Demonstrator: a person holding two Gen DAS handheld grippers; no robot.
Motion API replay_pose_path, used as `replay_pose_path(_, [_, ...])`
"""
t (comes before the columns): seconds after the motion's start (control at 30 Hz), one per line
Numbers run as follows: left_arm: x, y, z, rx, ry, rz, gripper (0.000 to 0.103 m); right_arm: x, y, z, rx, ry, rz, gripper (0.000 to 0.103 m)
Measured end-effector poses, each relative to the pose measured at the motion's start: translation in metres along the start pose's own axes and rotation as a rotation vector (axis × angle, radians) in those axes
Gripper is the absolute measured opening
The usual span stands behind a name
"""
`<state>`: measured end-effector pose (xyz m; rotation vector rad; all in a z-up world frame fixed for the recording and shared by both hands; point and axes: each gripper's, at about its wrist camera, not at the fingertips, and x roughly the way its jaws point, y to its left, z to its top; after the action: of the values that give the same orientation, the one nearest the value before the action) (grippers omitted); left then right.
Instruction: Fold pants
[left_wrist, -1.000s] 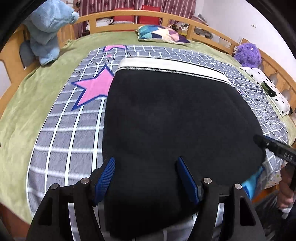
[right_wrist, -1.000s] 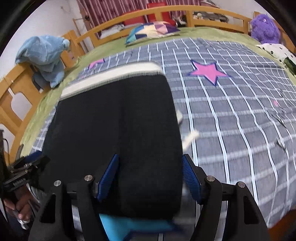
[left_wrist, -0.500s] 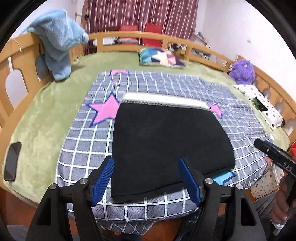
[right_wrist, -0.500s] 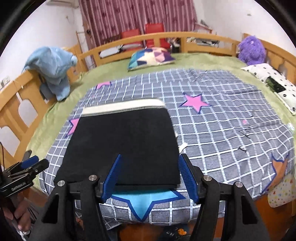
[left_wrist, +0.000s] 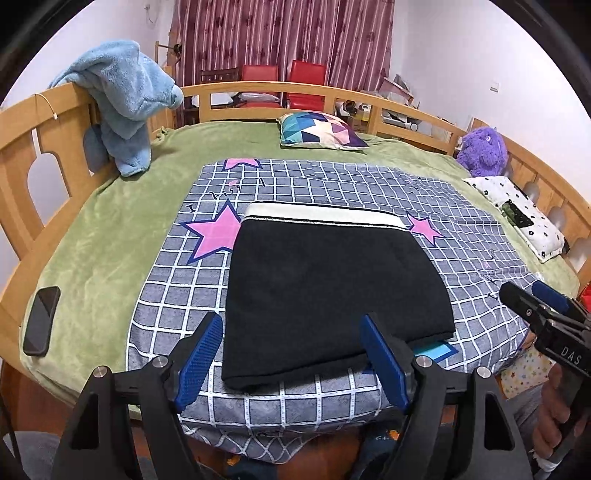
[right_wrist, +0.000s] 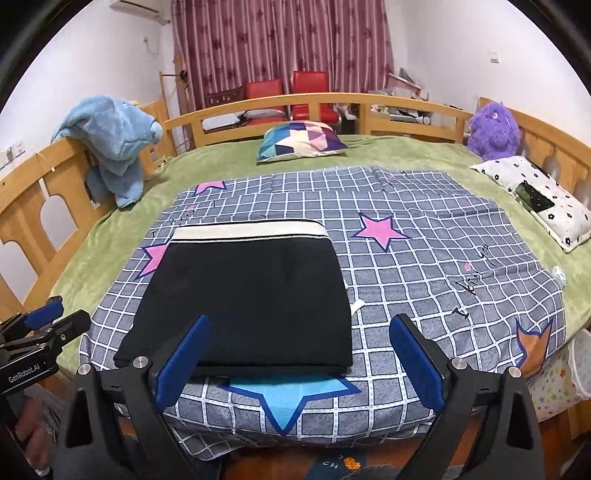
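Black pants (left_wrist: 332, 291) with cream waistband, grey checked quilt (left_wrist: 177, 295) with pink stars, green blanket (left_wrist: 110, 221).

Both tools (left_wrist: 291, 354) (right_wrist: 299, 363) agape, empty

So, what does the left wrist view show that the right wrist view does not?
Only the left wrist view shows a dark phone lying on the green blanket.

Only the right wrist view shows an air conditioner on the wall and an orange star on the checked cover.

Both show the folded black pants with the white waistband away from the camera, the blue plush toy and the purple plush toy.
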<state>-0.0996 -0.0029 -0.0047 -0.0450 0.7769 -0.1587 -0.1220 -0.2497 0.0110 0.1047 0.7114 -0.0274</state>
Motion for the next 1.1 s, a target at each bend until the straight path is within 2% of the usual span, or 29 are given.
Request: replay_pose_path(1.1, [-0.0031,-0.0024,-0.0008,-0.006,-0.006,0.01,0.076,-0.0007,0.0064,-0.0004,0.008,0.008,0.0,0.096])
